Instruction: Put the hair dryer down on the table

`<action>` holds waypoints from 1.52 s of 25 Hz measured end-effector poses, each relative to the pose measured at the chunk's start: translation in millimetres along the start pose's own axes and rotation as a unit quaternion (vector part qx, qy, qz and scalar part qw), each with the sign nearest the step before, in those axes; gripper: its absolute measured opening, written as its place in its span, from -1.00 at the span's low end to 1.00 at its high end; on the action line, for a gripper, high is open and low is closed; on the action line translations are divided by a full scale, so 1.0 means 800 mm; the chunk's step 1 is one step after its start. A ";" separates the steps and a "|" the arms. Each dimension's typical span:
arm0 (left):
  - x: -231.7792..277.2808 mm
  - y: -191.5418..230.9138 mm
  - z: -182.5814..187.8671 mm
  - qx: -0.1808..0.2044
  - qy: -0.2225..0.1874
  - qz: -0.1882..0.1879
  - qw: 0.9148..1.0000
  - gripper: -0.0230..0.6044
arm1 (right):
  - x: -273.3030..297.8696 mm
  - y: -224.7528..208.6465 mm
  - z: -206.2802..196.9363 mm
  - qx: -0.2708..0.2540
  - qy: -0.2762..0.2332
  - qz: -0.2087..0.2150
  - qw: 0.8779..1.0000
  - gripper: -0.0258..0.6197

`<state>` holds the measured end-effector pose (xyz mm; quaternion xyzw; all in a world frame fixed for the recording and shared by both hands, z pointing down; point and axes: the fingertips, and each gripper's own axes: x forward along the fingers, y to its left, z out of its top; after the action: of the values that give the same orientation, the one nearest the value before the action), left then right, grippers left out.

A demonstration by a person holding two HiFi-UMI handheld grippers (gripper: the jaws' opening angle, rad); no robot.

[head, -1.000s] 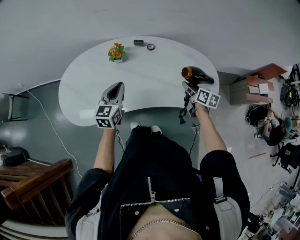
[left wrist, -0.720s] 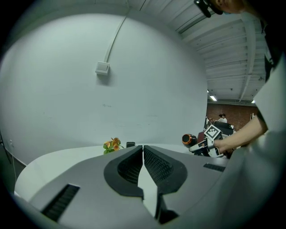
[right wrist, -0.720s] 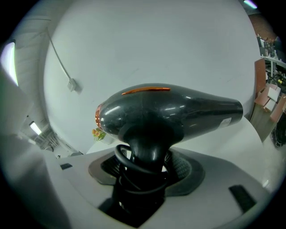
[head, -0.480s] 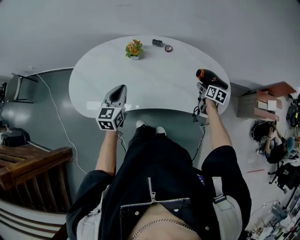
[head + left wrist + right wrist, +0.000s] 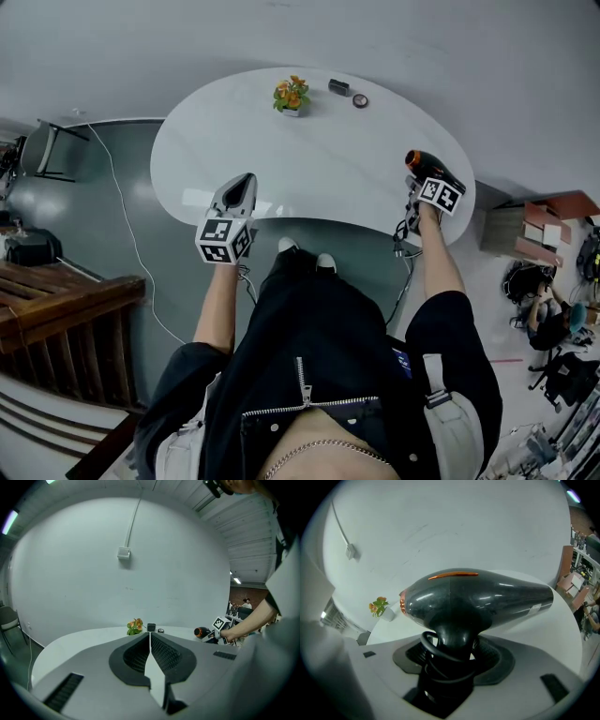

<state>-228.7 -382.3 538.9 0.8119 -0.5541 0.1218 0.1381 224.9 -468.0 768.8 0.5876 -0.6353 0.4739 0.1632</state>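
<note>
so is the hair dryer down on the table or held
Held: the right gripper clamps the hair dryer by its handle, over the right edge of the table.

Both arms reach forward
Left gripper (image 5: 150, 637) jaws together, empty; right gripper (image 5: 450, 654) jaws clamp hair dryer (image 5: 480, 595) handle.

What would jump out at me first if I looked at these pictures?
First, the shiny black hair dryer with an orange ring, clamped by its handle in the right gripper at the right end of the white rounded table. Next, the small pot of orange flowers on the table's far side, and the left gripper, shut and empty, at the table's near edge.
</note>
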 end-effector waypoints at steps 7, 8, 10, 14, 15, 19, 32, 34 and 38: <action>-0.002 0.009 -0.003 -0.007 -0.002 0.012 1.000 -0.84 | 0.014 -0.001 -0.016 -0.035 0.032 -0.023 0.999 -0.09; -0.002 0.009 -0.003 -0.008 -0.002 0.011 1.000 -0.84 | 0.015 -0.002 -0.021 -0.042 0.039 -0.026 0.998 -0.09; 0.000 0.008 -0.003 -0.009 -0.003 0.009 1.000 -0.84 | 0.016 -0.002 -0.030 -0.055 0.054 -0.029 0.997 -0.09; 0.002 0.003 -0.001 -0.012 -0.006 0.004 1.000 -0.84 | 0.014 0.001 -0.045 -0.076 0.070 -0.032 0.994 -0.06; 0.003 0.001 -0.001 -0.013 -0.006 0.003 1.000 -0.84 | 0.012 0.001 -0.047 -0.079 0.070 -0.032 0.994 -0.05; 0.006 -0.007 -0.001 -0.011 -0.009 -0.005 1.000 -0.84 | 0.002 0.002 -0.046 -0.081 0.063 -0.034 0.994 -0.02; 0.005 -0.031 0.014 0.002 -0.031 -0.022 0.999 -0.84 | -0.083 0.056 -0.006 -0.193 -0.048 -0.020 0.980 -0.52; 0.004 -0.034 0.018 0.005 -0.035 -0.022 0.999 -0.84 | -0.090 0.073 -0.001 -0.213 -0.067 -0.016 0.975 -0.70; 0.001 -0.034 0.026 0.009 -0.043 -0.020 0.999 -0.84 | -0.095 0.112 0.004 -0.240 -0.088 0.003 0.967 -0.90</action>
<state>-202.1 -380.8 517.4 0.8282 -0.5424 0.0888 0.1096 164.8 -438.0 672.6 0.5684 -0.7443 0.2543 0.2415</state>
